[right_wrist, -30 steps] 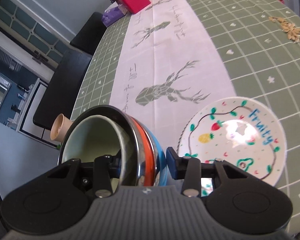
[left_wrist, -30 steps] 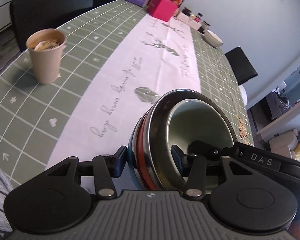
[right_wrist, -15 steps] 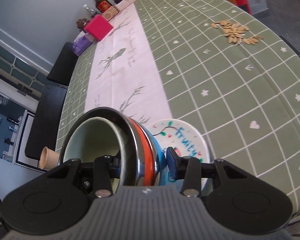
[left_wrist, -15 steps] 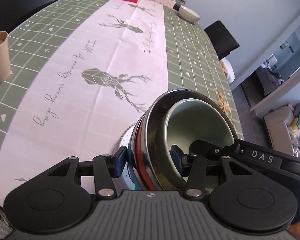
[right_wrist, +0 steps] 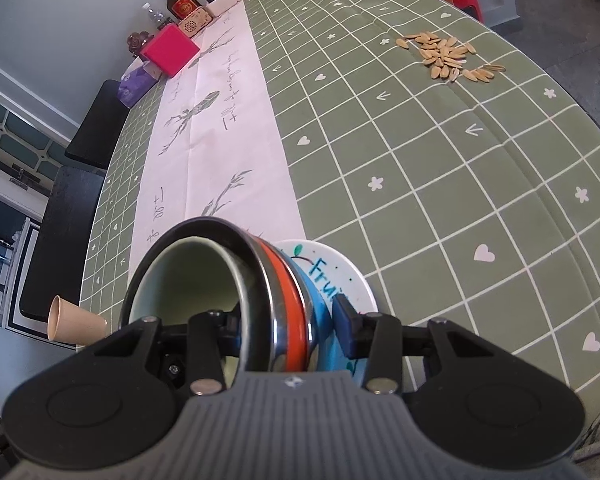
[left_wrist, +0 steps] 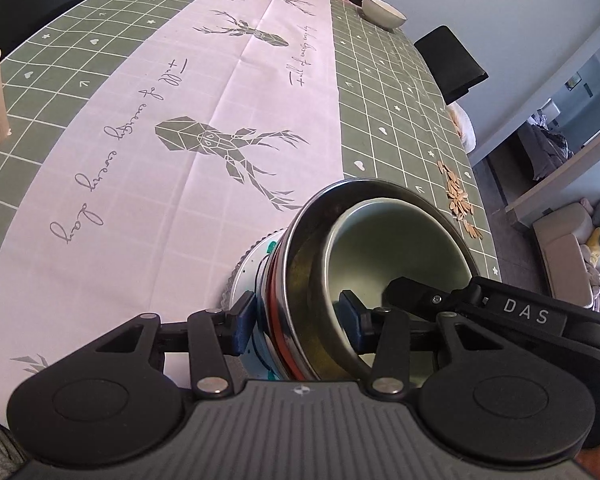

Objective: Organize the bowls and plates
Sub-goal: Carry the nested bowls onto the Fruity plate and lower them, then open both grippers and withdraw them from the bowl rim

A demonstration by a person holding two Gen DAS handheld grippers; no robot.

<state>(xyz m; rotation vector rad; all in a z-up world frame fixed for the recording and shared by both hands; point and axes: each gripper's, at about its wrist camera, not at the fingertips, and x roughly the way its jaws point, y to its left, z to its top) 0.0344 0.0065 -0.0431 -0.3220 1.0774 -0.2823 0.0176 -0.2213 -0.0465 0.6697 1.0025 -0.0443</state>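
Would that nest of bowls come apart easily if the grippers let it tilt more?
Probably. The pale green bowl sits loose inside the steel bowl, so it might slide out. Both look smooth, likely slippery. The left gripper and right gripper pinch only the rims.

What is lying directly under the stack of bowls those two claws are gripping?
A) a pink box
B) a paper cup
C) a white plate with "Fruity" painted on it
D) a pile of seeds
C: the white painted plate shows right beneath the nested bowls, while the seeds, pink box and paper cup sit elsewhere on the table.
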